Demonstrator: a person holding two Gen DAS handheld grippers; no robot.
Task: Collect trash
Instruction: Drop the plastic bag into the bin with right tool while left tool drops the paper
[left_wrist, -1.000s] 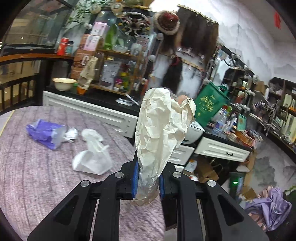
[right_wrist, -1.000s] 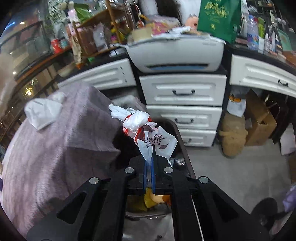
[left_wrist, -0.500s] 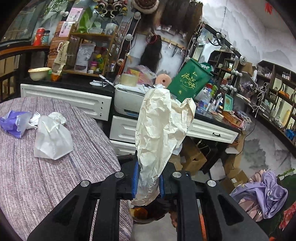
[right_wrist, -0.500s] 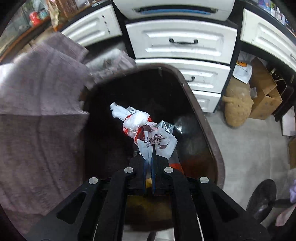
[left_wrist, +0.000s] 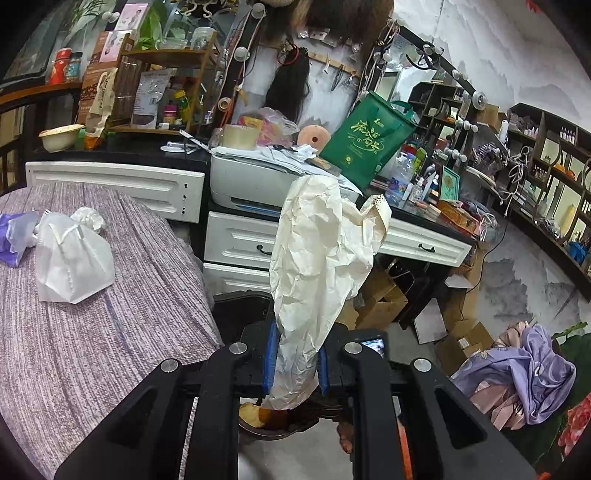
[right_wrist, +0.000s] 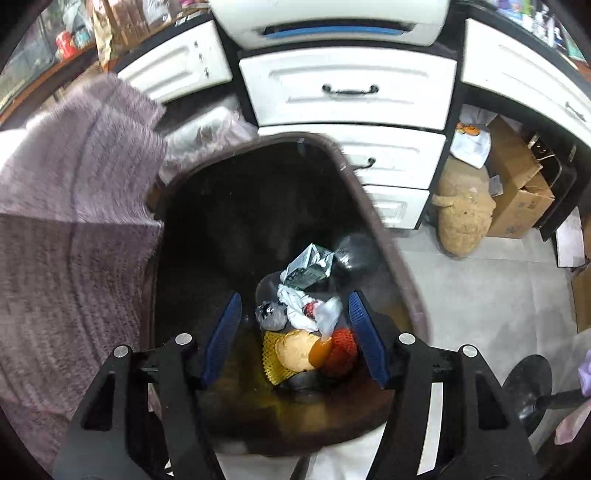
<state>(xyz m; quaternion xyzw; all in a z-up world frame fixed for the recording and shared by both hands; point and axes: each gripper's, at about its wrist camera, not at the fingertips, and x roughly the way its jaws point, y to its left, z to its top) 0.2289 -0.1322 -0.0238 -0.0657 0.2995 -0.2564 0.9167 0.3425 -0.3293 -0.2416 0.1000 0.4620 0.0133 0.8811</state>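
Observation:
My left gripper (left_wrist: 294, 360) is shut on a crumpled cream paper bag (left_wrist: 317, 266) that stands up between its blue pads, beside the table edge and above the dark trash bin (left_wrist: 243, 306). My right gripper (right_wrist: 295, 336) is open and empty, pointing down into the trash bin (right_wrist: 373, 221). The white and red plastic wrapper (right_wrist: 306, 308) lies inside the bin on other trash. A white plastic bag (left_wrist: 72, 258) and a purple bag (left_wrist: 14, 236) lie on the purple tablecloth (left_wrist: 92, 350).
White drawers (right_wrist: 347, 92) and a printer (left_wrist: 258, 181) stand just behind the bin. Cardboard boxes (right_wrist: 517, 192) and a tan sack (right_wrist: 461, 218) sit on the floor to the right. A purple cloth heap (left_wrist: 524, 373) lies on the floor.
My right gripper has opened and dropped the white and red wrapper into the bin. My left gripper has swung right towards the bin, still holding the paper bag.

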